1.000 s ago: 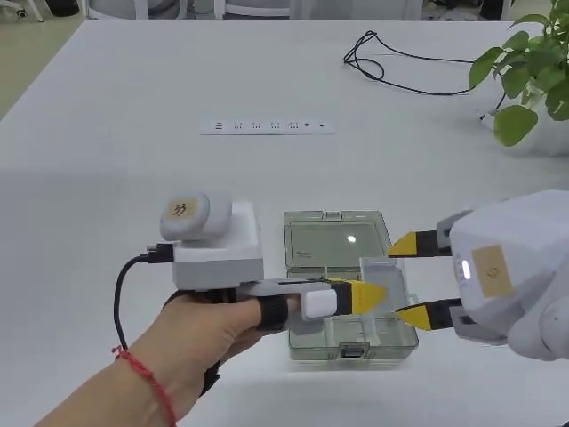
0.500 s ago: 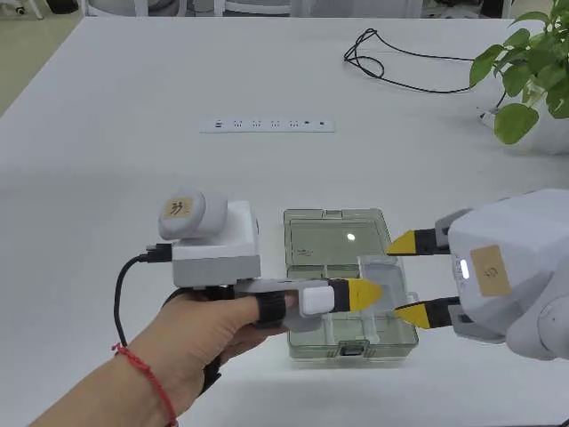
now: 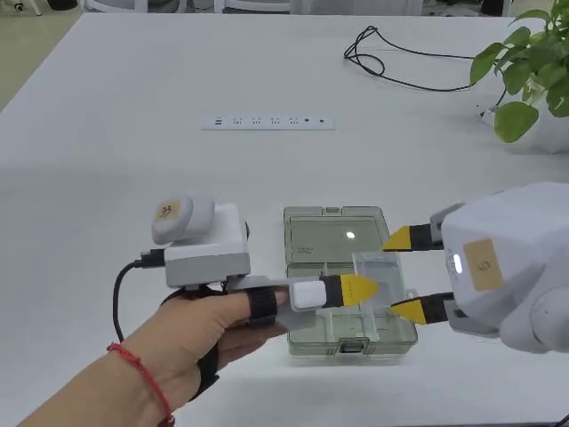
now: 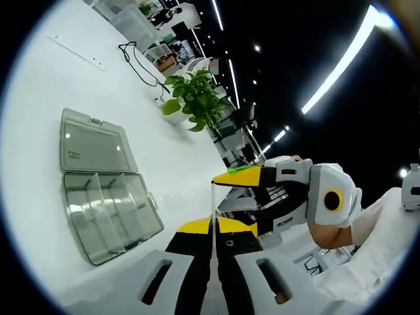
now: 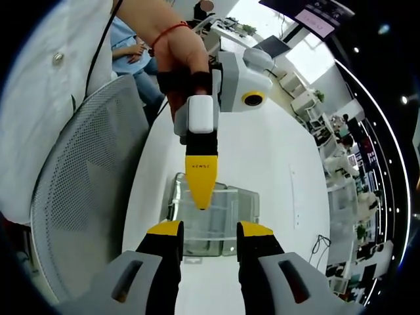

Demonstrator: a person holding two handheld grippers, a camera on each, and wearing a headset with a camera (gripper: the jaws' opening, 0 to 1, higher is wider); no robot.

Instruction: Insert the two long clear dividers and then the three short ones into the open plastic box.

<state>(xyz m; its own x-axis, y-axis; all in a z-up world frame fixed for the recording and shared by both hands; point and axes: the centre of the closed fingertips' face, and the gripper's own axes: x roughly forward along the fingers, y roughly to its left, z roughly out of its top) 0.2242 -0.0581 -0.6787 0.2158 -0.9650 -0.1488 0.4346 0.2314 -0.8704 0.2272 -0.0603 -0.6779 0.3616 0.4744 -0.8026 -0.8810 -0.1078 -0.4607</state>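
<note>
The clear plastic box [image 3: 307, 331] lies open on the white table, its lid [image 3: 333, 233] folded flat behind it. Clear dividers stand inside the box [image 4: 108, 210]. My left gripper [image 3: 372, 287] is shut on a small clear divider [image 3: 380, 269] and holds it just above the box's right half. In the left gripper view the divider [image 4: 211, 200] shows edge-on above the closed yellow tips [image 4: 214, 226]. My right gripper [image 3: 396, 276] is open, its two yellow fingers either side of the divider without touching it. In the right gripper view its fingers [image 5: 210, 230] flank the left gripper's tip [image 5: 200, 180] over the box [image 5: 216, 239].
A white power strip [image 3: 267, 124] lies farther back on the table. A black cable [image 3: 391, 71] loops at the back right beside a green plant [image 3: 524, 71]. The table's near edge is close below the box.
Both grippers have drifted slightly left and lower over the box. The left one still holds the divider; the right one stays open.
</note>
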